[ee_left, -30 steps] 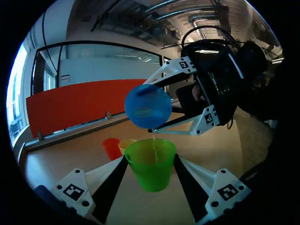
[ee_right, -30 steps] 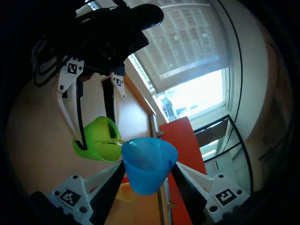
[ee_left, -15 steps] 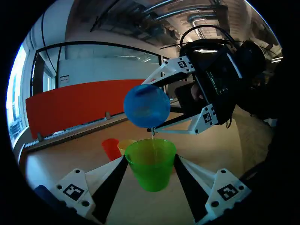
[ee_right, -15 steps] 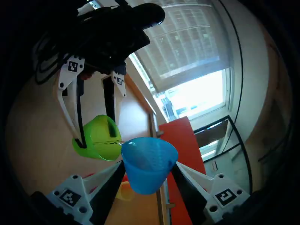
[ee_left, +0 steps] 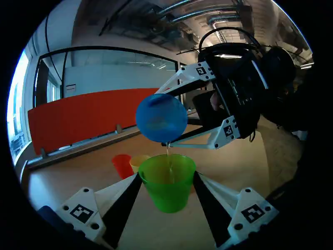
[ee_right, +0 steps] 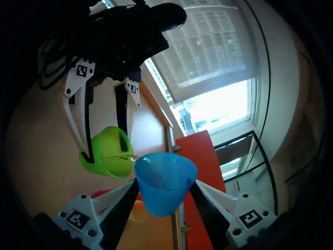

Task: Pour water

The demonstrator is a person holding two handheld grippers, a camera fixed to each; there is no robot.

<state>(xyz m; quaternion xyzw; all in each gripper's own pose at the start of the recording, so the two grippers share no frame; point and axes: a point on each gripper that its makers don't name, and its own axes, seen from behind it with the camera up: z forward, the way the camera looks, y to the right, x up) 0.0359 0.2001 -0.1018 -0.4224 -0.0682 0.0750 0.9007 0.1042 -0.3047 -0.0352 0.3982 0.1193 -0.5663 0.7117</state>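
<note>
**Pour in progress.** The left gripper (ee_left: 167,180) has both fingers closed against the sides of a green cup (ee_left: 167,191) and holds it upright, above the table (ee_left: 254,166). The right gripper (ee_right: 164,183) likewise clamps a blue cup (ee_right: 164,189) between its two fingers. In the left gripper view this blue cup sits just above the green one, tipped well over with its lip lowest. A thin stream of water (ee_left: 168,155) falls from that lip into the open mouth of the green cup. In the right gripper view the two rims lie close together, almost touching.

The transfer appears to be under way but not complete. How much water is left in the blue cup, and how full the green cup is, cannot be told. What seems left is to finish emptying the blue cup, tip it upright again and set the cups down.

A red cup (ee_left: 122,165) and a yellow cup (ee_left: 138,160) stand side by side on the table behind, apart from the pour.
</note>
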